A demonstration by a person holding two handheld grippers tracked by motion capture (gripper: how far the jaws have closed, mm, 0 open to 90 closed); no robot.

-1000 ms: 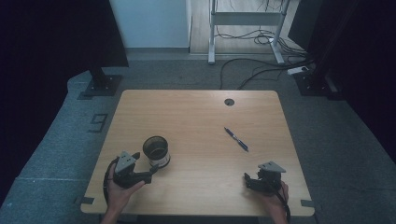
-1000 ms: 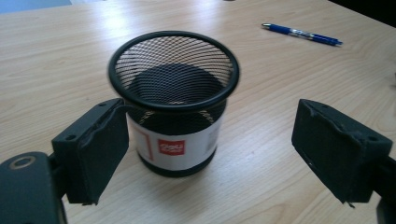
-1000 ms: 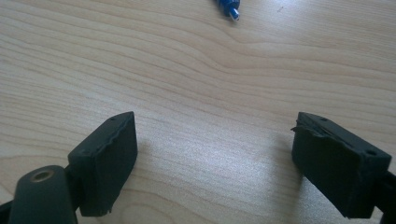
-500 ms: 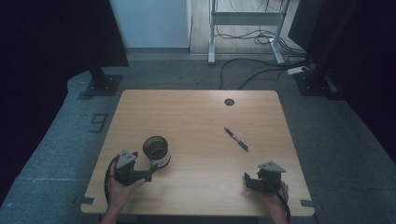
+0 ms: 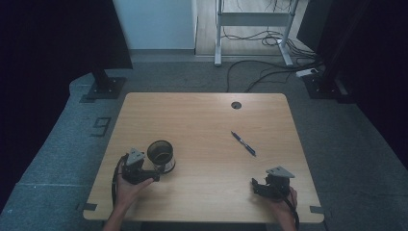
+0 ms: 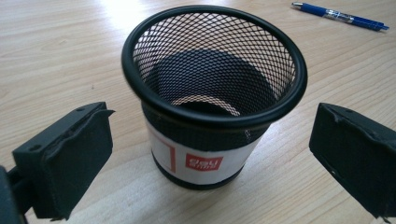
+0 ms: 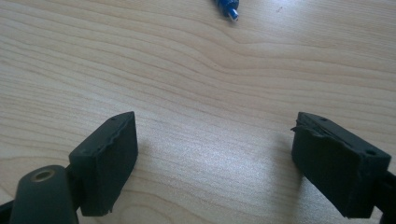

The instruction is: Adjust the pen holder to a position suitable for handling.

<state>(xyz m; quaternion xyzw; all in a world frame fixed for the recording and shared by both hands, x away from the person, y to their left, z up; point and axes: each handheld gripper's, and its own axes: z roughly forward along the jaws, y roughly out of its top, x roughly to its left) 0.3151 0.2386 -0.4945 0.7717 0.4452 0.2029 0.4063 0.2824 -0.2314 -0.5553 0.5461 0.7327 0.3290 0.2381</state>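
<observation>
Mesh cup [image 6: 212, 93]: standing upright between the left gripper [image 6: 210, 154], whose jaws have just been opening; a sideways brush risks tipping it. Right gripper [image 7: 215, 163]: jaws apart, holding nothing, well right of the cup.

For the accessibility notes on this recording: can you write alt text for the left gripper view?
A black wire-mesh pen cup with a white label stands upright and empty on a light wooden table, between the left gripper's two black padded jaws, which have just been opening and stand clear of its sides. A blue pen lies beyond it.
</observation>
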